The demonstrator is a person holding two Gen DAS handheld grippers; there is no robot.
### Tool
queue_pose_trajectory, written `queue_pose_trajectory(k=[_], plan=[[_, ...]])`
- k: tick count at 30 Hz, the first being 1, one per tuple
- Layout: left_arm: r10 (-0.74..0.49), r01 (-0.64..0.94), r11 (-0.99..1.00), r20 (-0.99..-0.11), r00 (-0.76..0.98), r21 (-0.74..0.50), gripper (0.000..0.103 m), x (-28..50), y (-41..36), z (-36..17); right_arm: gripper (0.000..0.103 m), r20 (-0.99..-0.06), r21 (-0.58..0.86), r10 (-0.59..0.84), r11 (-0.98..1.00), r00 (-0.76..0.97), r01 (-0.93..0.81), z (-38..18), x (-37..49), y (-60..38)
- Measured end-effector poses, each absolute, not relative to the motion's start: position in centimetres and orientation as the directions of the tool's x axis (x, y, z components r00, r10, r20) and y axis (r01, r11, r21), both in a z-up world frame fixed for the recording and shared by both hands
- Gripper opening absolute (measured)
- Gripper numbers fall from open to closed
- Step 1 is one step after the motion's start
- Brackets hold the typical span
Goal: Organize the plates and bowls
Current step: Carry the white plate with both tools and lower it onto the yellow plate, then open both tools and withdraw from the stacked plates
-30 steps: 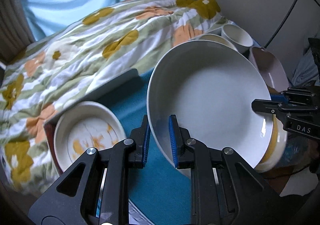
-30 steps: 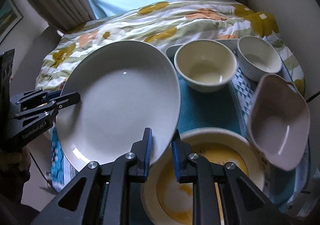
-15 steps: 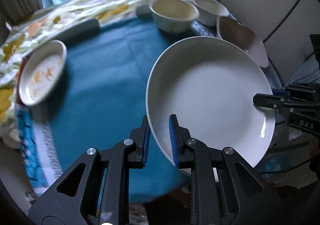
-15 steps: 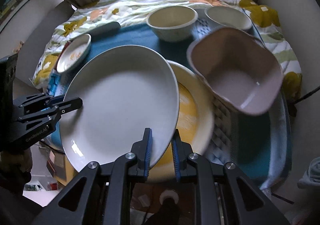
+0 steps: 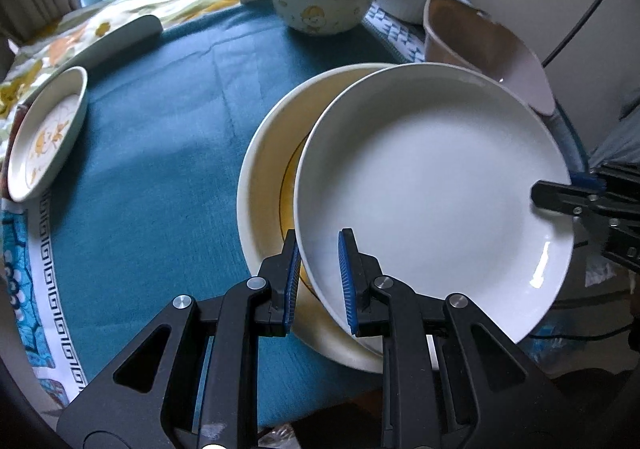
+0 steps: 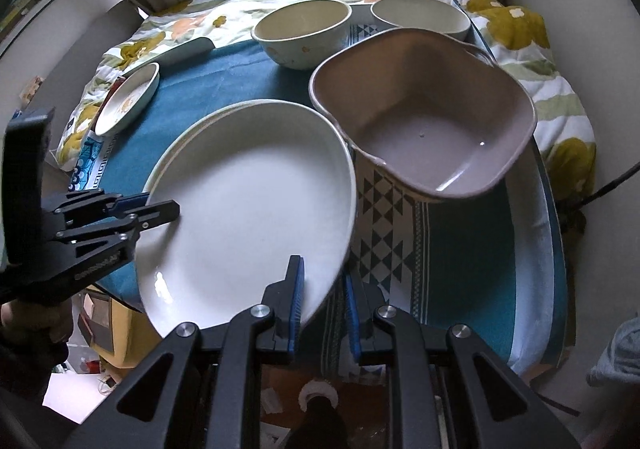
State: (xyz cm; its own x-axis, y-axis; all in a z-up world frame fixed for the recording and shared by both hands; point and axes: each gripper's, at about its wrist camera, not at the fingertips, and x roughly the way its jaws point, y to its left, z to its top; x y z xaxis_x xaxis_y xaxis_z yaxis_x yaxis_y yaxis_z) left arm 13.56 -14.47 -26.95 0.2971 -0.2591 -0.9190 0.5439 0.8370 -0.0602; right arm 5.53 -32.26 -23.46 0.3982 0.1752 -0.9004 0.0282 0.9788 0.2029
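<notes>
Held by both grippers: left gripper (image 5: 318, 281) and right gripper (image 6: 322, 303) pinched narrow on opposite rims of white plate (image 5: 432, 185), above yellow plate (image 5: 268, 177). Could slip if either pinch loosens; might clip brown tub (image 6: 424, 121) just beside.

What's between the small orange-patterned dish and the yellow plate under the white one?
Only bare teal cloth separates the small dish from the yellow plate, clearest in the left wrist view.
</notes>
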Motion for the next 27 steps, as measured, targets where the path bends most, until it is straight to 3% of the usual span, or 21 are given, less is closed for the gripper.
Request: queue_pose_trajectory(k=[7, 21, 27], plan=[[-0.219, 0.547, 0.837, -0.917, 0.333, -0.002, 0.017, 13.8, -15.0, -27.1, 0.018, -0.899, 0.201, 0.176, 0.979, 0.401, 0.021, -23.8, 5.8, -32.5], [-0.052, 0.571, 0.772, -0.867, 0.496, 0.28, 0.016, 11.9, -17.0, -26.5, 0.018, -0.897, 0.175, 0.157, 0.985, 0.413, 0.005, -24.0, 6.3, -32.3], [-0.034, 0.566, 0.762, -0.853, 0.521, 0.315, 0.016, 11.6, -17.2, -26.5, 0.018, -0.9, 0.142, 0.128, 0.99, 0.417, 0.002, -24.0, 6.4, -32.0]])
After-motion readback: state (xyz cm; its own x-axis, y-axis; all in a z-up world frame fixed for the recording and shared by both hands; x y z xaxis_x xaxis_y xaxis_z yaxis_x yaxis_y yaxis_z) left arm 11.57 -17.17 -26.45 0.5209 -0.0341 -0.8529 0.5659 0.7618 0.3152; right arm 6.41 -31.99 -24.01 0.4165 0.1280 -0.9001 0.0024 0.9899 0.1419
